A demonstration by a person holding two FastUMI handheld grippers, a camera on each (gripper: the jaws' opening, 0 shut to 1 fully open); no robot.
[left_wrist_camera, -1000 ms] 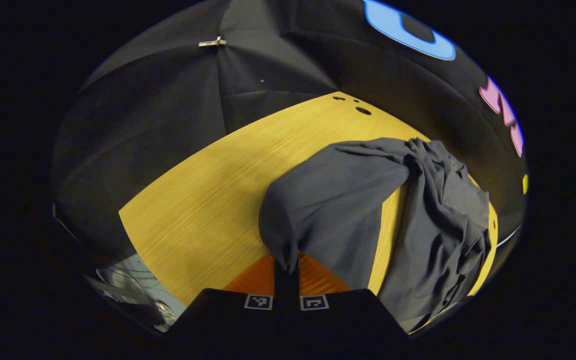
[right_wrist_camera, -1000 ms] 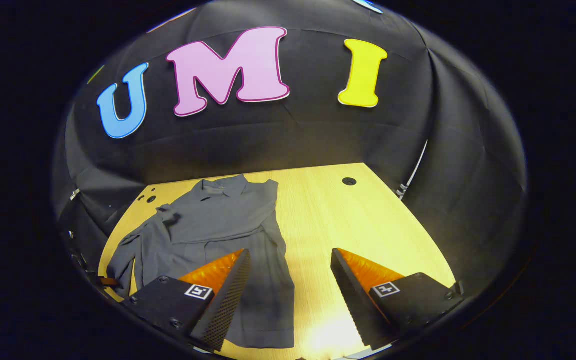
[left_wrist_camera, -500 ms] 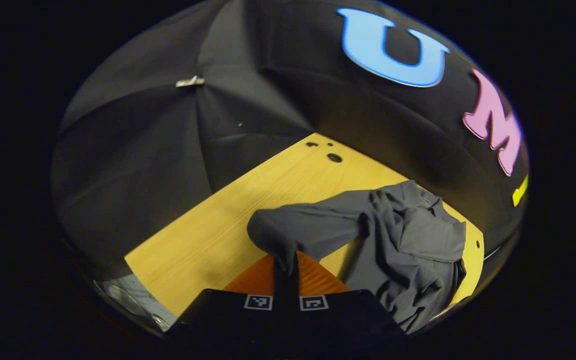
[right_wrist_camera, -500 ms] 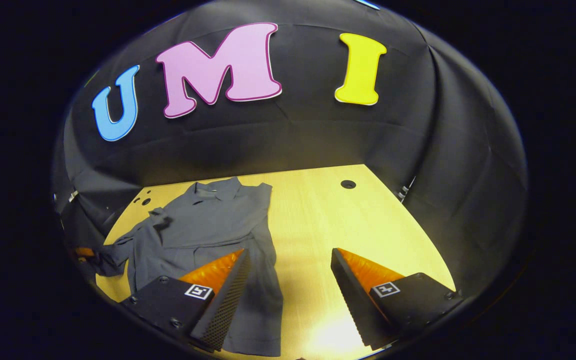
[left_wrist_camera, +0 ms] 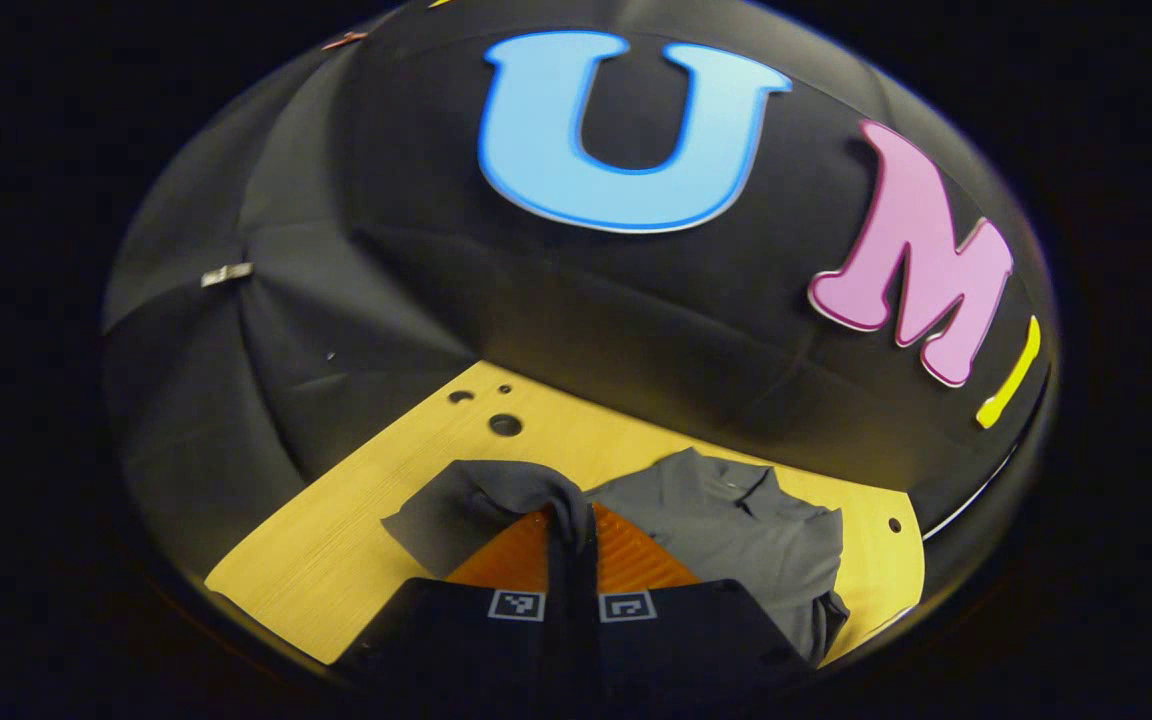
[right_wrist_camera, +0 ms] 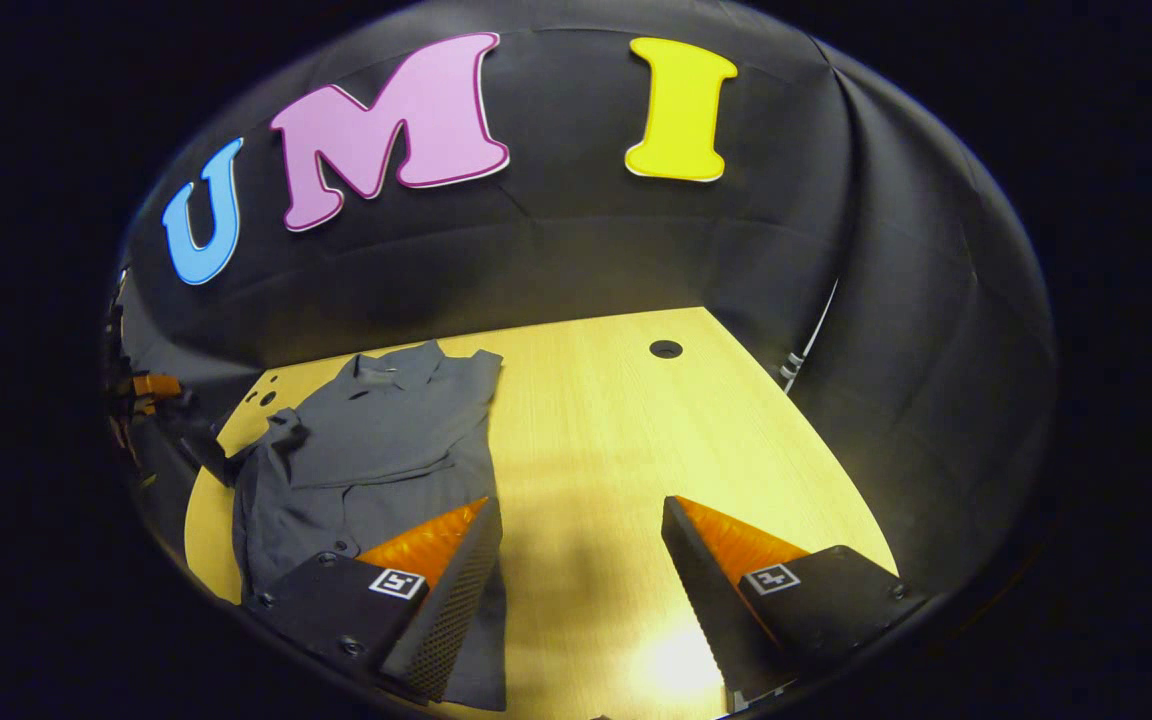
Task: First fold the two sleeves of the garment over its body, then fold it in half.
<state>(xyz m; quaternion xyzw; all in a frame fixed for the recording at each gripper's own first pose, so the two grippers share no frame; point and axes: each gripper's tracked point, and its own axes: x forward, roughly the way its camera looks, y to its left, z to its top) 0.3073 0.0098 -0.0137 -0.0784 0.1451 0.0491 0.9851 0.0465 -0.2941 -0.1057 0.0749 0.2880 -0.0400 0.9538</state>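
I note the wooden table has broad bare surface to the right of the garment, running to its far edge, where a round cable hole sits near the black cloth wall. In the left gripper view, three small holes mark the far left corner and the garment's right side reaches close to the table's near edge.

The garment is a soft grey collared shirt, lying flat and lightly creased on the left half of the pale grained top.

My left gripper has its fingers pressed together on a fold of the sleeve, lifted and draped over the tips just beside the body. My right gripper stands spread wide, holding nothing, one finger above the shirt's lower hem.
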